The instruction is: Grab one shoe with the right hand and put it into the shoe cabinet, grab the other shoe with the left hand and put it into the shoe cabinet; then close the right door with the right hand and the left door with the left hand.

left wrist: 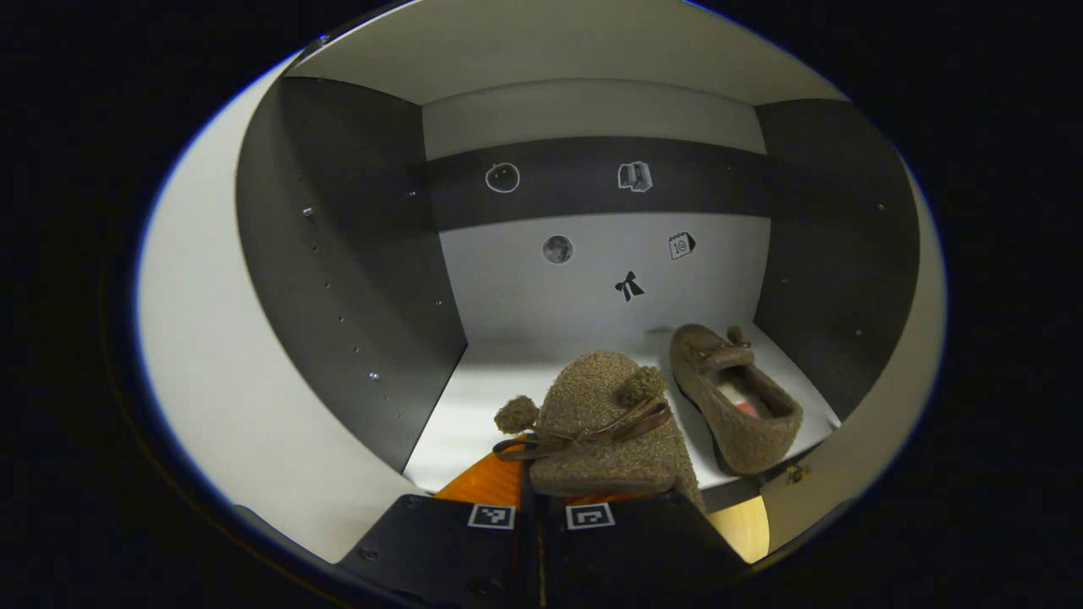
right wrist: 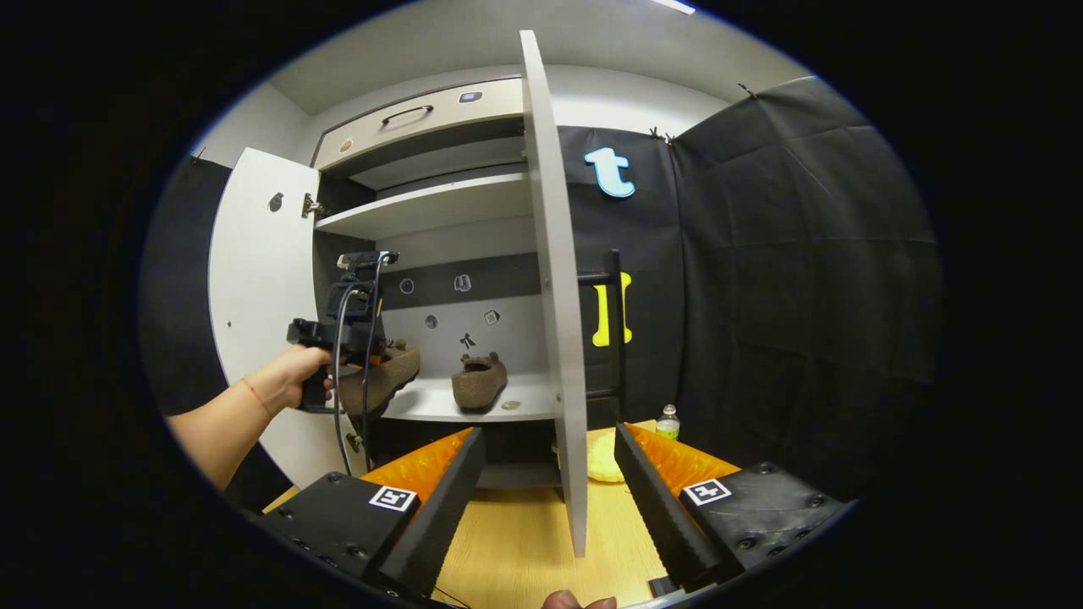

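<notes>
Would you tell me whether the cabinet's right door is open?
Open: the right door stands edge-on, swung outward, shelf visible beside it.

Dim, sharp fisheye frames bend at the edges; overhead light leaves soft shadows.

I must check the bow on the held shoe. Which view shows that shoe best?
The left gripper view: the held shoe is close, so its bow and pompoms are plain. In the right gripper view the same shoe is small and far, partly behind the left gripper.
</notes>
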`<state>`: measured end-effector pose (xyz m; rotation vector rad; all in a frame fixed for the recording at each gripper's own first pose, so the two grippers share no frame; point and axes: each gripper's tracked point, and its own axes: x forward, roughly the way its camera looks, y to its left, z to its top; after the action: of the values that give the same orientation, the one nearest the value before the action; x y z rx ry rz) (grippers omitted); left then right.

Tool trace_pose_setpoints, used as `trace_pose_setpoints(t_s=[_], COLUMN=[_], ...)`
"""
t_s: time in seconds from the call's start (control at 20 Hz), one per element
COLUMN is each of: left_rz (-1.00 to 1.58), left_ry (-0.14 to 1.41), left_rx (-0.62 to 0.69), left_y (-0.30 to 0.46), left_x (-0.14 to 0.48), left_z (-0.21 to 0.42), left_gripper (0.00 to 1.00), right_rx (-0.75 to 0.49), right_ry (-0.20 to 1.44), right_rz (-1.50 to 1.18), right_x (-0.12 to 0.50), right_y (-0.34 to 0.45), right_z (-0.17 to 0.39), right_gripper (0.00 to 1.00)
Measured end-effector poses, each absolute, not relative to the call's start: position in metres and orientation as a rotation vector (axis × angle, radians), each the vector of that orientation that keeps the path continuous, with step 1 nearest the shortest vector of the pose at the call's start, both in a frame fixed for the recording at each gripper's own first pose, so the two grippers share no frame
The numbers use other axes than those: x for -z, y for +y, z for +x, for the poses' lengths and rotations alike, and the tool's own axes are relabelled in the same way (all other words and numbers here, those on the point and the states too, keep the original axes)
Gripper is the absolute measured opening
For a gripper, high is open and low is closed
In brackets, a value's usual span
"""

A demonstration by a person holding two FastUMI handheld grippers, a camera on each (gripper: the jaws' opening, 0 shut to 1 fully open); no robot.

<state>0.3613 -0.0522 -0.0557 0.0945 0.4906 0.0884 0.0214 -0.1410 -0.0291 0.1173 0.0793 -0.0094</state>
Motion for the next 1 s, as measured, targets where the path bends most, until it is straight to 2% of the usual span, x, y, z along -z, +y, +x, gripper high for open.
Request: trace_pose_setpoints(t_s=[0.25, 0.45, 0.7, 1.0], left_rz=[0.126, 0.121, 0.150, 0.135], left_ry=[0.501, 0.530, 0.589, 0.652], left_rx=[-0.149, -0.148, -0.149, -0.133], left_y=[-0.043, -0.050, -0.054, -0.061], left_x=[0.062, 0.081, 0.109, 0.129], left_z=[0.426, 0.456, 0.477, 0.474], left_gripper=[0.08, 0.07, 0.07, 0.09], right_rx=[0.039, 0.071, 0.098, 0.117], right_ry=[0.087, 0.093, 0.105, 0.107], right_rz=[0.110, 0.116, 0.109, 0.125], right_x=[0.032, 0.035, 0.040, 0.039], right_y=[-0.165, -0.182, -0.198, -0.207], right_z=[0.023, 0.026, 0.028, 0.029], right_gripper=[0.98, 0.98, 0.98, 0.98])
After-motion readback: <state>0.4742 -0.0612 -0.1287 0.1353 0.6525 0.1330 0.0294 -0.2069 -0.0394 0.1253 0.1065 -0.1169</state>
